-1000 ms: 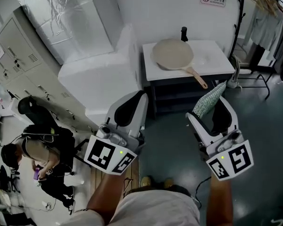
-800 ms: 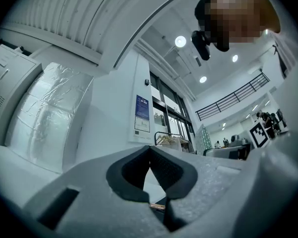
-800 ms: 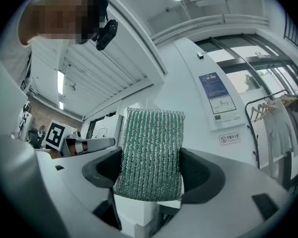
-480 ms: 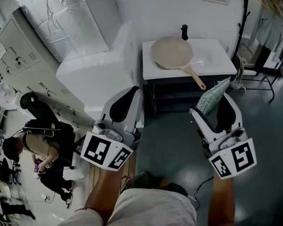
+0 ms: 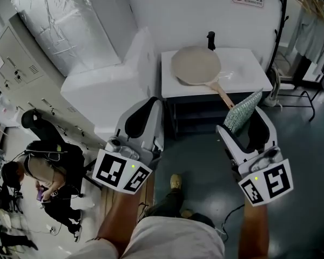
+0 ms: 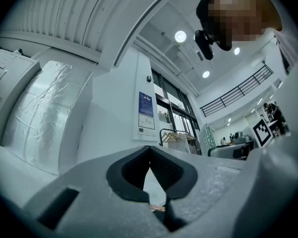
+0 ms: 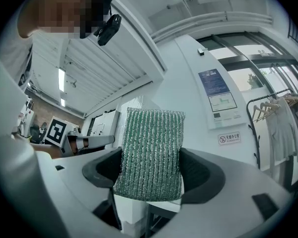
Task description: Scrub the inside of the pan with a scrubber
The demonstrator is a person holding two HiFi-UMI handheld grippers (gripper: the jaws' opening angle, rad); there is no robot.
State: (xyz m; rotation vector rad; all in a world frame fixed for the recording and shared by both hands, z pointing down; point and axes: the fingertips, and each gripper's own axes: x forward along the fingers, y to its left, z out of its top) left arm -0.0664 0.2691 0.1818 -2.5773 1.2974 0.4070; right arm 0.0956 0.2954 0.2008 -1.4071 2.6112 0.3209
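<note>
**While the pan waits on the table: handling notes**

Since the scrubber (image 7: 150, 155) is a flat, soft pad of green ribbed mesh with a silvery sheen, it should weigh next to nothing and bend readily. It is judged best held by one short edge, so that most of the face is free for rubbing. The right gripper (image 5: 247, 124) does this: its jaws pinch the pad's lower edge, and the rest stands up above them, slightly tilted. The left gripper (image 5: 144, 120) carries nothing, and its jaws are pressed together at the tips.

Pan (image 5: 196, 65): round, shallow, pale beige and matte-looking inside. A long, straight, wood-coloured handle (image 5: 224, 95) overhangs the front edge of the white table (image 5: 248, 72). The pan lies ahead of both grippers, well apart from them. It is likely rigid, moderately heavy, and smooth enough to slide on the tabletop under scrubbing pressure.

Judgement: steady it by the handle with the free left gripper, close to the pan body. The handle looks slim, so it wants a firm closure. Scrubbing not yet begun.
</note>
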